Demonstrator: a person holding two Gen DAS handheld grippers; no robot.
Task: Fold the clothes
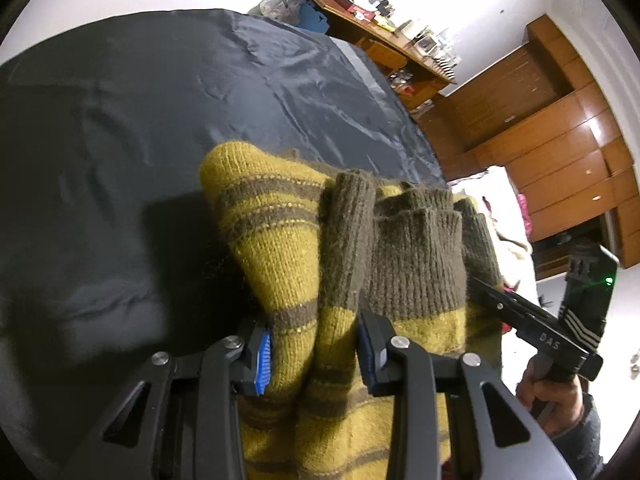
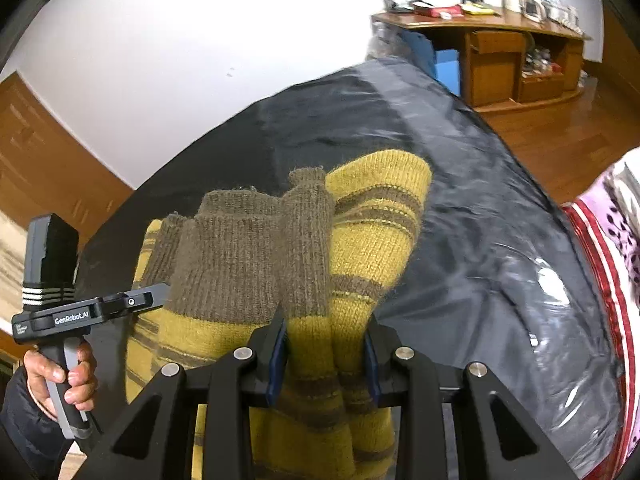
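Left claw (image 1: 314, 354) and right claw (image 2: 325, 360) each pinch a bunched fold of the yellow-striped sweater (image 1: 280, 248) above the dark sheet (image 1: 120, 120).

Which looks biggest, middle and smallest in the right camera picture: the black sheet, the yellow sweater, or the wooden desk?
1. Black sheet
2. Yellow sweater
3. Wooden desk, though it stands far off, so it only looks smallest.

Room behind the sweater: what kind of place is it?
Probably a bedroom at home: a dark sheet spread like a bed, a wooden wardrobe, and a cluttered desk.
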